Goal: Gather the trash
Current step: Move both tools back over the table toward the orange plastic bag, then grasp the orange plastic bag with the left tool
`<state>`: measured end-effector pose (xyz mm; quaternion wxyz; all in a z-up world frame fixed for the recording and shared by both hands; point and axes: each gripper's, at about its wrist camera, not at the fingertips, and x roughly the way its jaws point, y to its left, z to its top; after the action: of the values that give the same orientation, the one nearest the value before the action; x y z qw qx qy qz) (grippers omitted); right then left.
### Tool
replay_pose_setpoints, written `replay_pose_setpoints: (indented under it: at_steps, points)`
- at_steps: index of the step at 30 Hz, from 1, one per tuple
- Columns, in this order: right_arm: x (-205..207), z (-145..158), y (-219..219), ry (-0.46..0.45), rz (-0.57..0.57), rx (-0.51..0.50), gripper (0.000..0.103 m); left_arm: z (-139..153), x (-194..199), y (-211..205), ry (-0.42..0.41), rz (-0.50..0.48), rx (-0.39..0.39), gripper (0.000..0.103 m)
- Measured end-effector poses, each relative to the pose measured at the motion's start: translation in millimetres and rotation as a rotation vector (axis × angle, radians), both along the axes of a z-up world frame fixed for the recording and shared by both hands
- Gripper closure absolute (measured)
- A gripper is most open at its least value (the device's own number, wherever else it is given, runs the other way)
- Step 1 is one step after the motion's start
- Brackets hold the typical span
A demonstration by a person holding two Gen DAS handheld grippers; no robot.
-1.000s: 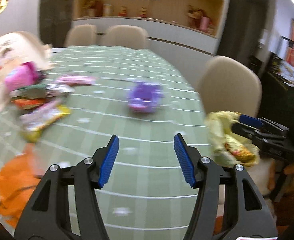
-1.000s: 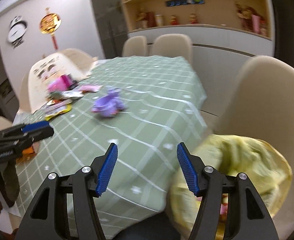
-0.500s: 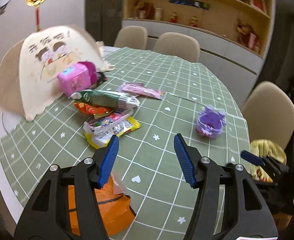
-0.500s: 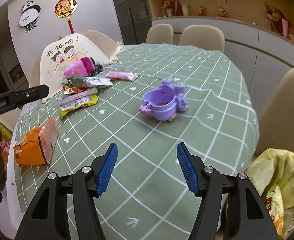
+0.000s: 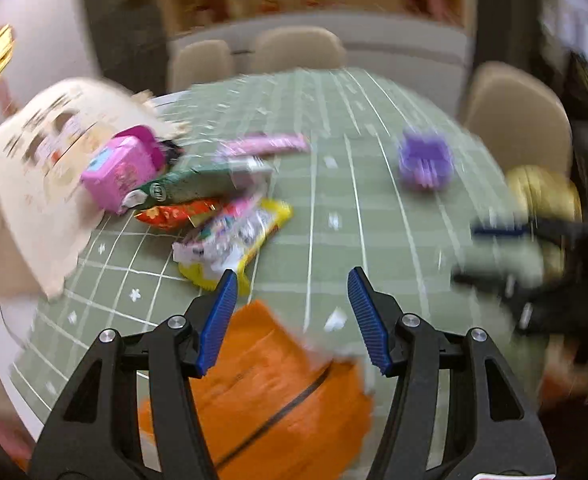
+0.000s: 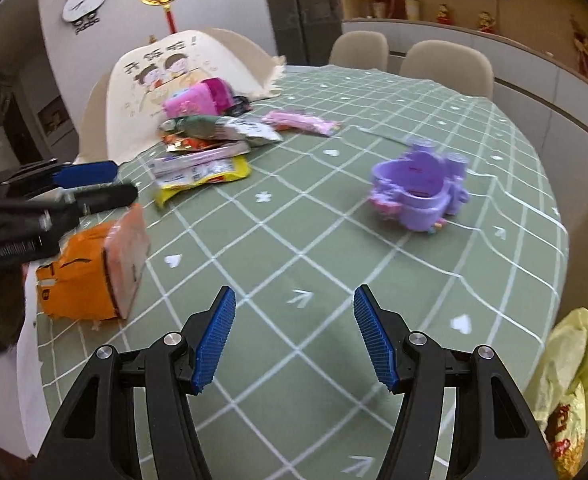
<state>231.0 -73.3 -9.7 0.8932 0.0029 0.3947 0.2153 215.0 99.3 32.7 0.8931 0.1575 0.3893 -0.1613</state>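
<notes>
One orange packet (image 5: 270, 392) beneath left claw (image 5: 292, 320).

Motion blur smears the left view; yellow bag (image 6: 569, 384) is edge-cropped.

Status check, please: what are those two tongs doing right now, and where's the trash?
Both tongs open, empty. Left tongs over orange packet. Wrappers heaped beyond. Purple toy nearby, nothing blocking.

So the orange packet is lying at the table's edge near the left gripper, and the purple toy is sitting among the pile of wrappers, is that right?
Not quite: the purple toy stands apart from the pile of wrappers, alone on bare tablecloth, as the right wrist view shows. The orange packet does lie at the edge near the left gripper.
</notes>
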Motion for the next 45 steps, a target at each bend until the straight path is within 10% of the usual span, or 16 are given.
replay_pose_setpoints:
  at_steps: [4, 16, 25, 38, 45]
  points:
    - [0, -4, 9, 0.005, 0.021, -0.014, 0.045, -16, -11, 23, 0.042, -0.069, 0.059, 0.048]
    - [0, 3, 11, -0.015, 0.022, 0.022, 0.045, 21, -42, 99, 0.049, -0.025, -0.099, 0.045]
    - [-10, 3, 12, -0.043, 0.045, 0.047, 0.045, 13, -52, 157, 0.072, 0.225, -0.127, 0.045]
    - [-9, -15, 20, -0.005, 0.065, 0.050, 0.045, -33, -55, 175, 0.322, 0.509, -0.330, 0.045]
    - [-9, -16, 22, 0.001, 0.081, 0.040, 0.045, -46, -34, 157, 0.341, 0.471, -0.380, 0.080]
